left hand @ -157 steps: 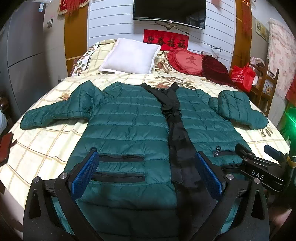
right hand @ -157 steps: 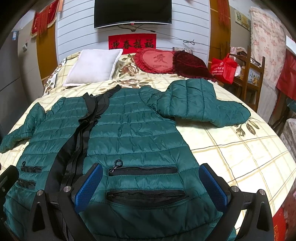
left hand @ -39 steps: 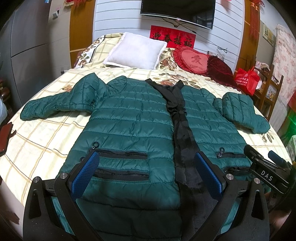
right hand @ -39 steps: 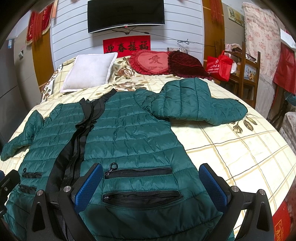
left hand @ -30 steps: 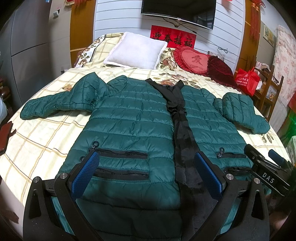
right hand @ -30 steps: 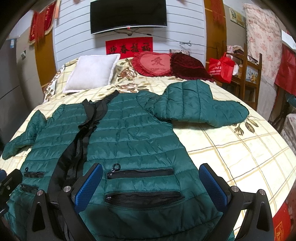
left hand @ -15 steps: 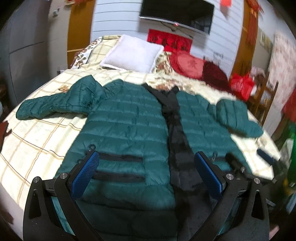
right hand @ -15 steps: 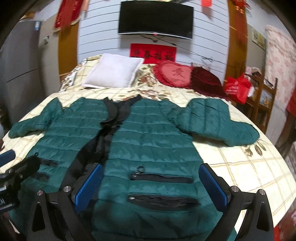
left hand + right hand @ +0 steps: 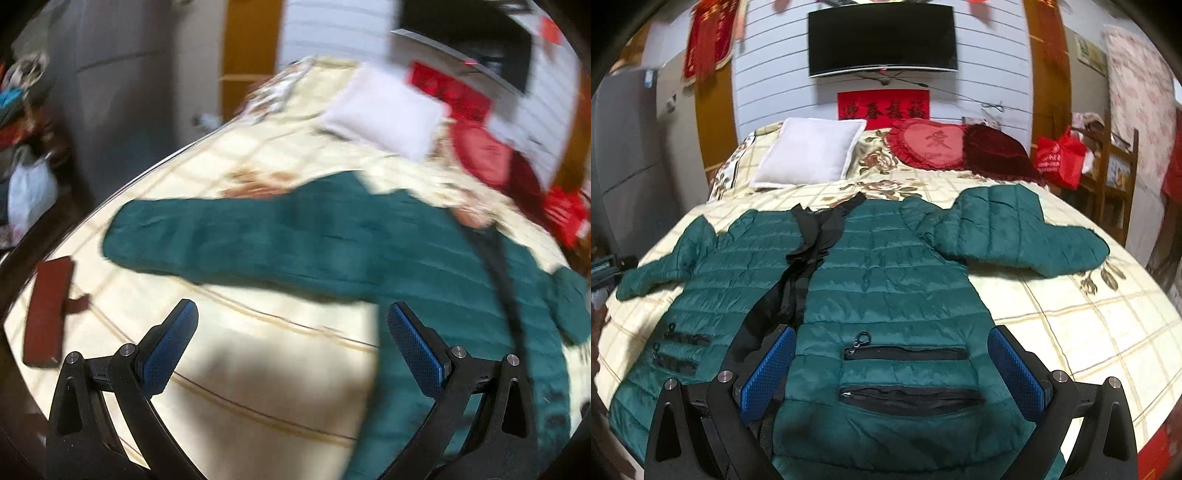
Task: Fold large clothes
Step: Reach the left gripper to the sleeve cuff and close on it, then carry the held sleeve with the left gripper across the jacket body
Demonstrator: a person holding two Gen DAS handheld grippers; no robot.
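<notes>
A dark green quilted jacket [image 9: 886, 266] lies spread front-up on the bed, black lining showing down its open middle. Its right sleeve [image 9: 1027, 236] is bent across the bedspread; its left sleeve [image 9: 229, 236] stretches out toward the bed's left edge. My left gripper [image 9: 291, 339] is open over bare bedspread, just short of that left sleeve; the view is blurred. My right gripper [image 9: 892, 365] is open above the jacket's lower front, over two zip pockets [image 9: 905, 354]. Neither holds anything.
The bed [image 9: 1089, 325] has a cream checked cover, a white pillow [image 9: 809, 155] and red cushions [image 9: 934, 144] at its head. A brown flat object [image 9: 46, 306] lies at the bed's left edge. A red bag [image 9: 1058, 157] and wooden shelf stand on the right.
My left gripper has swung quickly to the left, from over the jacket's hem to the left sleeve side. My right gripper shifted left, now centred on the jacket's right front panel.
</notes>
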